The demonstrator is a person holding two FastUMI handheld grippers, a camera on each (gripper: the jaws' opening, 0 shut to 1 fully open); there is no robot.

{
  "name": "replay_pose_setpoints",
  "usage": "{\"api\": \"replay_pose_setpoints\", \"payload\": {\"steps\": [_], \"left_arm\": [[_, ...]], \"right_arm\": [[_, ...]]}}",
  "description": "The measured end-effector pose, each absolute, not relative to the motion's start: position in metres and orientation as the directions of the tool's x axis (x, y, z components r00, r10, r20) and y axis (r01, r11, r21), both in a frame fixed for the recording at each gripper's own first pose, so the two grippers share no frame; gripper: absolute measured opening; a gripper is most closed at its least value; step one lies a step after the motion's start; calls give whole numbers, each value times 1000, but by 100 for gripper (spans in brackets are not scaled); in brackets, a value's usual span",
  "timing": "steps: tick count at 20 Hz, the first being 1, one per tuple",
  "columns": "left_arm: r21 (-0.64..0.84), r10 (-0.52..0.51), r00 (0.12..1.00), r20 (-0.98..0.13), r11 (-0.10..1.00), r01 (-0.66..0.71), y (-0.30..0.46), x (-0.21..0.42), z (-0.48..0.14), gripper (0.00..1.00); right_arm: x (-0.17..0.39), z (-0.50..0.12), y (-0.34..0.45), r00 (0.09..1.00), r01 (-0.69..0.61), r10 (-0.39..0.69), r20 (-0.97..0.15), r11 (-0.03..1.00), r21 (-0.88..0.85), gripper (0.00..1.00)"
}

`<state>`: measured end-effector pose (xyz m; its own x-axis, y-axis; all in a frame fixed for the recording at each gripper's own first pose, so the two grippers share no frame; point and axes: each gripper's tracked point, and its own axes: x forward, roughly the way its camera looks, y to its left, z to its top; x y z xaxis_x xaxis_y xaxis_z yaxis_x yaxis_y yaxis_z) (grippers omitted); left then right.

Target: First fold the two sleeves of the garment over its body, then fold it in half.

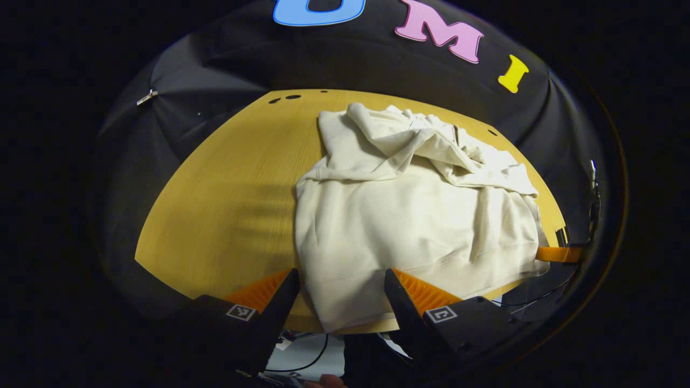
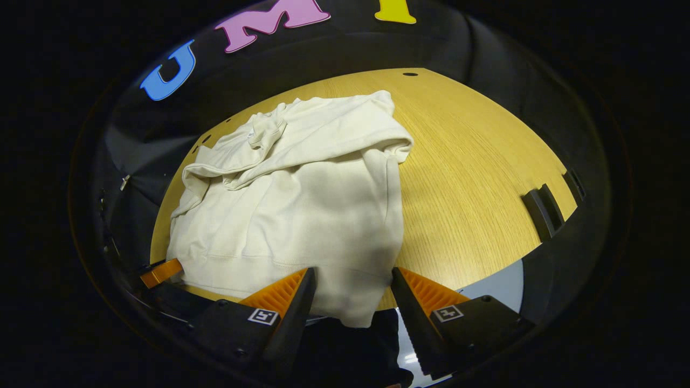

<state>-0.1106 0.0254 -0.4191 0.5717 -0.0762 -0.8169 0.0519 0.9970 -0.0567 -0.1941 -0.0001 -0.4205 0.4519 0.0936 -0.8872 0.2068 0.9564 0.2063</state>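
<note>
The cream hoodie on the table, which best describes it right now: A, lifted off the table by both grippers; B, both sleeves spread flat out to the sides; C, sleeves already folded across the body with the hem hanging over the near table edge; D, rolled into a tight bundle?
C: the cream hoodie has its sleeves lying across its body, and its hem droops past the wooden table edge.

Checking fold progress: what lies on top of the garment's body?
Both sleeves lie bunched across the upper part of the cream garment, over its body. The neckline beneath them is covered.
</note>
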Motion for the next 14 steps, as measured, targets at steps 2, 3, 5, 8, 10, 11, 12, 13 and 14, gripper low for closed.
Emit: {"api": "replay_pose_setpoints", "payload": {"steps": [2,3,5,8,10,11,12,13,14], "left_arm": [[-10,-82,571,-817,992,127,19,-107,-420,98],[-20,-96,562,-822,990,140,13,-108,-421,92],[-39,-124,546,-829,986,165,3,-107,-421,75],[-81,-146,528,-836,986,145,-4,-102,-419,21],[-111,-165,502,-849,984,137,-5,-104,-417,6],[-126,-177,485,-856,983,136,-4,-105,-414,9],[-134,-185,477,-859,981,138,-1,-104,-410,8],[-139,-191,478,-857,980,142,1,-104,-403,8],[-149,-199,482,-853,979,142,2,-105,-395,8]], "right_arm": [[-193,-426,-6,443,156,30,-896,982,110,81],[-191,-427,-3,445,111,32,-895,990,91,76],[-189,-426,15,456,53,62,-888,994,97,58],[-189,-424,22,444,22,96,-891,993,118,20],[-195,-420,28,420,33,155,-894,982,186,13],[-193,-412,25,429,35,177,-886,977,212,13],[-190,-404,23,442,34,187,-877,974,225,13],[-190,-396,20,452,32,203,-869,970,243,13],[-189,-388,19,456,32,217,-863,965,259,13]]}}
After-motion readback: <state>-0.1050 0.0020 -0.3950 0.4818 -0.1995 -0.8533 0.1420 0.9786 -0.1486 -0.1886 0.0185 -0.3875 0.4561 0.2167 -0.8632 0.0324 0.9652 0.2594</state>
